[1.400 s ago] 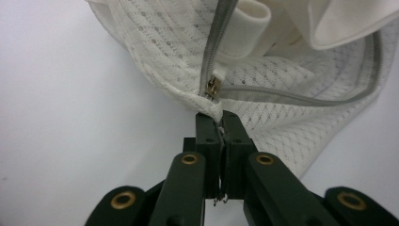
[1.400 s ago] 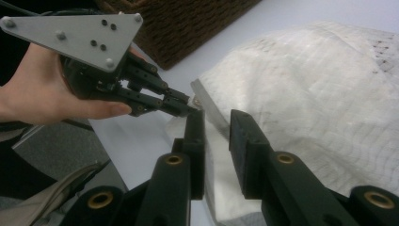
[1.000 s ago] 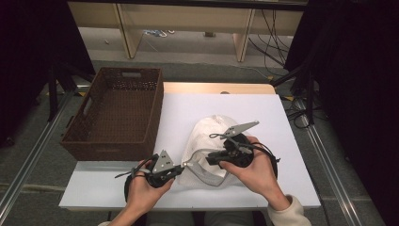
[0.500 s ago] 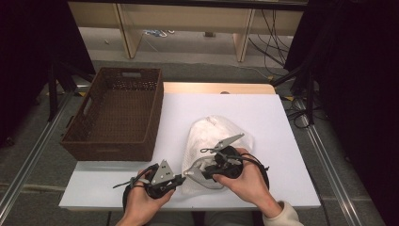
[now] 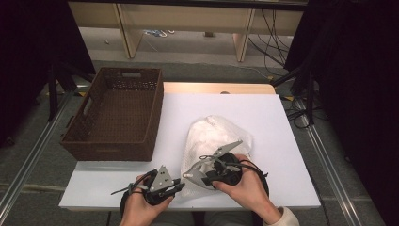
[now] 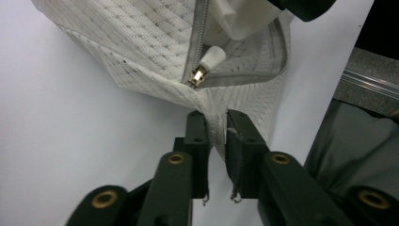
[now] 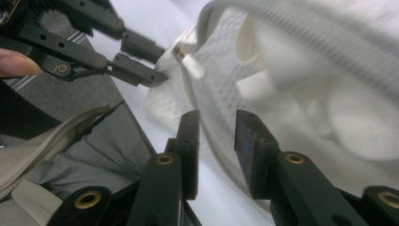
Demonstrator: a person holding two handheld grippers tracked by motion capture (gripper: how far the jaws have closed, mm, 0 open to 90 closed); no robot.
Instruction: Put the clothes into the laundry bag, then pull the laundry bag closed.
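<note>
Where it lies on the table (image 5: 117,188), white mesh bag (image 5: 211,141), zipper half open, left gripper (image 6: 217,141) fingers pinching its corner, right gripper (image 7: 216,136) fingers apart.

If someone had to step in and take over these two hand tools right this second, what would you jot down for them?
Left gripper: jaws have just been easing apart, a fold of the mesh bag near its corner between them, close by the zipper pull.
Right gripper: jaws open and just been widening, at the bag's open edge, gripping nothing.
Bag lies on the white table, zipper partly open, white items inside. Basket sits at the left.
Left to do: probably handling the zipper; the aim is unclear.
</note>
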